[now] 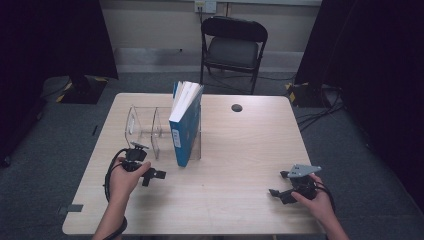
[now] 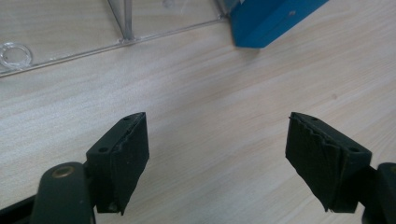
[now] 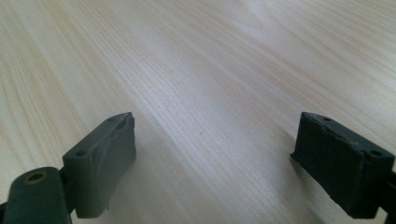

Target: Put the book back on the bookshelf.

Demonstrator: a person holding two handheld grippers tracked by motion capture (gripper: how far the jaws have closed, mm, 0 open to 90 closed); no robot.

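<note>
Pale wood grain runs across the table (image 1: 225, 150) that we look down on from the high view. A clear acrylic rack (image 1: 145, 127) stands left of centre, and a blue book (image 1: 184, 131) stands upright in its right-hand compartment, spine toward us, pages fanned a little at the top. Our left gripper (image 1: 151, 173) sits just in front of the rack, near the book's lower corner, its jaws spread with nothing between them. Our right gripper (image 1: 278, 191) rests low over the table's right front part, well apart from the book, jaws also spread. A black folding chair (image 1: 233, 45) stands behind the table.

In the left gripper view, we see the left gripper (image 2: 217, 158) with its jaws wide over bare wood; the book's blue corner (image 2: 271, 21) and the rack's base (image 2: 116, 39) lie ahead.

In the right gripper view, the right gripper (image 3: 215, 161) stands open over plain tabletop (image 3: 196, 70).
</note>
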